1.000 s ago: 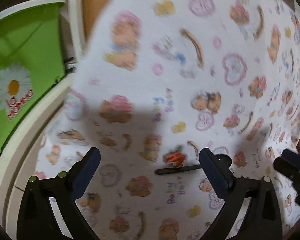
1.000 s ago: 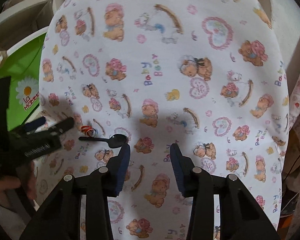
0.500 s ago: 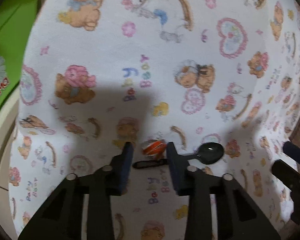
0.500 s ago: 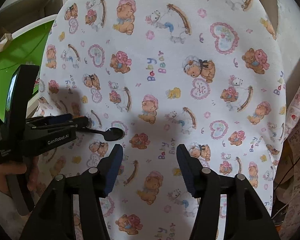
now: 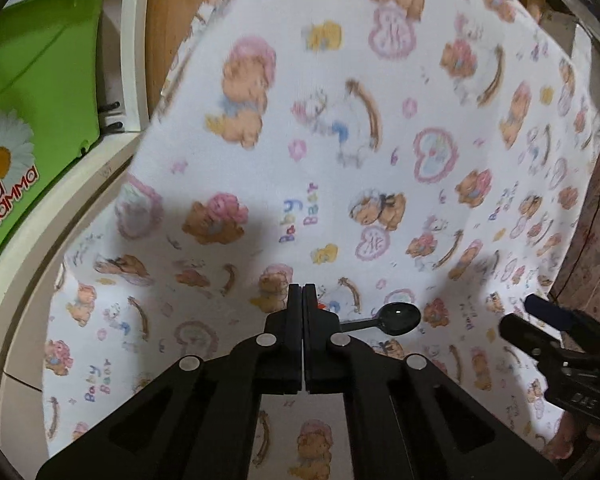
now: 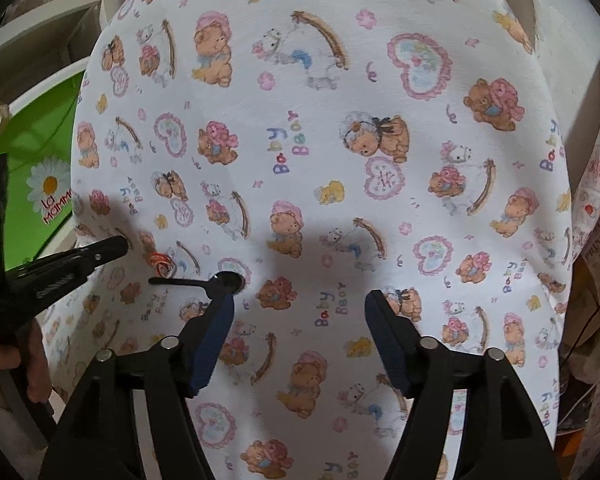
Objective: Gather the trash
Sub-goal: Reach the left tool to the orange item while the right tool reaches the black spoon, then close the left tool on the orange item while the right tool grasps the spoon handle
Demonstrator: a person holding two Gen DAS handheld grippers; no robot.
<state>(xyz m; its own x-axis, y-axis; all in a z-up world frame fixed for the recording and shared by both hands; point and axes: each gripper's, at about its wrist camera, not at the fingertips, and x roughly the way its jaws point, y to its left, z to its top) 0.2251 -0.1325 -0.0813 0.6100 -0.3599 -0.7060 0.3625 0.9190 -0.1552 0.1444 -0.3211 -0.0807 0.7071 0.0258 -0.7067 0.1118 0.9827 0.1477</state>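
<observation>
A small orange-and-white wrapper (image 6: pixel 161 263) lies on the bear-print cloth (image 6: pixel 300 140), beside the handle of a black plastic spoon (image 6: pixel 180 281). My left gripper (image 6: pixel 118 245) is shut, its tips just left of the wrapper and apart from it. In the left wrist view the fingers (image 5: pixel 302 294) press flat together, with only a sliver of the wrapper (image 5: pixel 321 306) showing behind them and the spoon (image 5: pixel 398 314) to their right. My right gripper (image 6: pixel 300 300) is opening with nothing between its jaws; its left finger covers part of the spoon's bowl.
A green bin (image 5: pixel 40 80) with a daisy label stands at the left inside a white frame (image 5: pixel 60 216). Wooden boards (image 5: pixel 172 40) rise behind the cloth. A printed fabric (image 6: pixel 596 240) hangs at the right edge. A person's hand (image 6: pixel 32 360) holds the left gripper.
The left gripper's jaws went from wide open, to half closed around the wrapper, to fully shut, and it pulled back a little. The right jaws widened. Wrapper and spoon still lie on the cloth.
</observation>
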